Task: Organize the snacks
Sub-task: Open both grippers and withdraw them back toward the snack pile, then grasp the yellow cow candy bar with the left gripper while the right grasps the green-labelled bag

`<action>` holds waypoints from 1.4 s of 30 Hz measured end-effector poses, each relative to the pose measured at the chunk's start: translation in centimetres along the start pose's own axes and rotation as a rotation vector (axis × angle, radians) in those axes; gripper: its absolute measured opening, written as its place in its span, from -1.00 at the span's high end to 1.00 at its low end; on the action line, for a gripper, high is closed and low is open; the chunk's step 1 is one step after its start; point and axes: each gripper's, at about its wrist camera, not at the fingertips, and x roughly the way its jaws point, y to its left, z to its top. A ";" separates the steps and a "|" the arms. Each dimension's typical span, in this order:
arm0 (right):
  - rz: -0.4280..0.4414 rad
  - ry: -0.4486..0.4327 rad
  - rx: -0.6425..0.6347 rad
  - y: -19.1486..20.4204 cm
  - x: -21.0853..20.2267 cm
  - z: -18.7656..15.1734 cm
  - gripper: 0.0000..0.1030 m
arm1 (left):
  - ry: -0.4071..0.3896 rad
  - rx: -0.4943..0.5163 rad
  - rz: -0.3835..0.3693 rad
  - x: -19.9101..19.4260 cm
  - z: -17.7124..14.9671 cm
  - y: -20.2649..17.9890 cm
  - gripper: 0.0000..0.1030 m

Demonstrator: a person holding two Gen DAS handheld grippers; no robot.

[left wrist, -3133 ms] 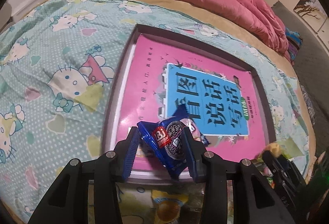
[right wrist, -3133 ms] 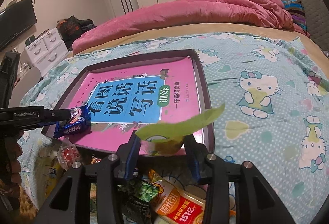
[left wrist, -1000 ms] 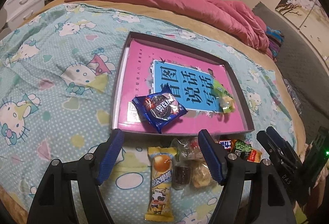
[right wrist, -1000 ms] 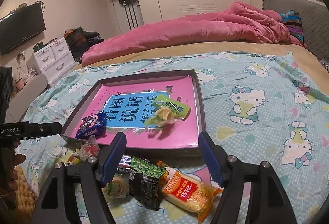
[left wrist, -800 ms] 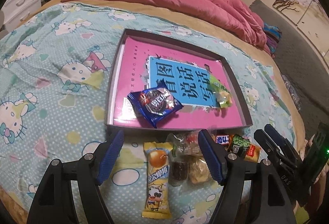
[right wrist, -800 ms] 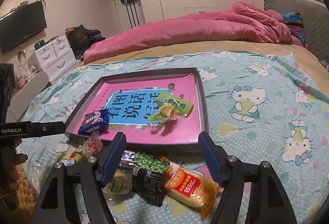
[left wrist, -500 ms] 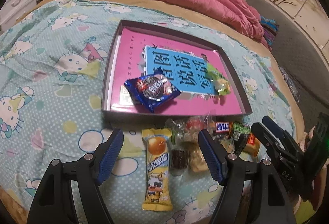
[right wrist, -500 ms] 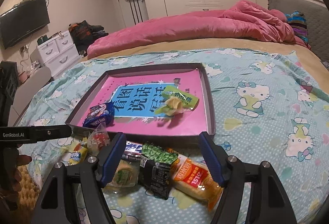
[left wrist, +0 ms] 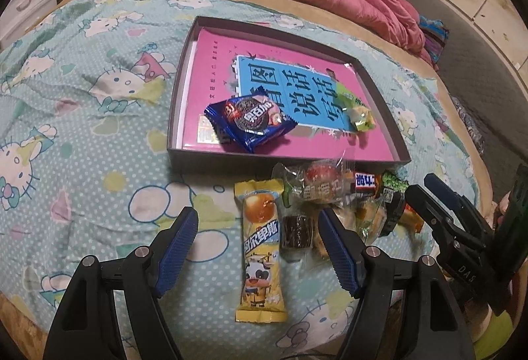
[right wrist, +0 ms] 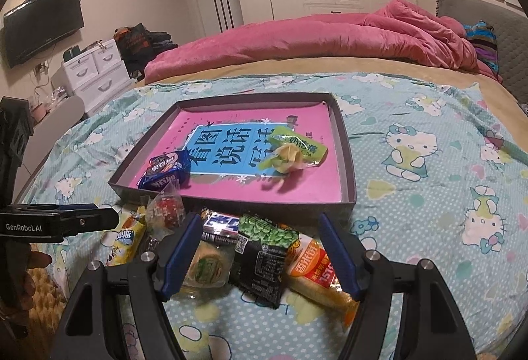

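snacks: two now dropped in the tray ahead of both claws | left claw and right claw spread, empty, pulled back over the remaining pile | next pick pending

Both the left gripper and the right gripper are matte black plastic frames with silver screw heads and ribbed blue finger pads, one side bearing white "GenRobot.AI" lettering above bare fingers of a hand.
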 end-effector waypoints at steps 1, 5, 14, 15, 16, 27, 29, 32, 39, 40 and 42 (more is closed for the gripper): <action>0.001 0.002 0.000 0.0 0.0 0.0 -0.41 | 0.004 0.001 0.001 0.1 -0.1 0.0 -0.48; 0.003 0.014 -0.008 0.3 0.0 -0.4 -0.41 | 0.019 0.005 0.007 0.3 -0.4 0.0 -0.48; -0.003 0.042 -0.013 0.4 0.2 -0.9 -0.41 | 0.044 0.009 0.005 0.8 -1.0 -0.1 -0.48; -0.005 0.045 -0.011 0.4 0.3 -0.9 -0.41 | 0.048 0.010 0.007 1.0 -1.1 -0.1 -0.48; -0.006 0.049 -0.009 0.3 0.4 -0.9 -0.41 | 0.052 0.011 0.008 1.1 -1.1 -0.2 -0.48; -0.008 0.094 0.030 -0.5 1.3 -1.4 -0.41 | 0.080 0.012 0.016 1.9 -1.5 -0.1 -0.48; -0.007 0.095 0.029 -0.6 1.6 -1.4 -0.41 | 0.079 0.016 0.022 2.0 -1.6 -0.1 -0.48; 0.000 0.097 0.020 -0.4 1.8 -1.5 -0.41 | 0.090 0.013 0.023 2.2 -1.7 0.0 -0.48; 0.009 0.090 0.008 -0.2 2.1 -1.6 -0.41 | 0.090 0.022 0.027 2.6 -2.0 0.0 -0.48; 0.011 0.090 0.008 -0.2 2.1 -1.6 -0.41 | 0.089 0.023 0.027 2.6 -2.0 -0.1 -0.48; 0.010 0.088 0.004 -0.1 2.2 -1.6 -0.40 | 0.091 0.025 0.023 2.6 -2.0 -0.1 -0.43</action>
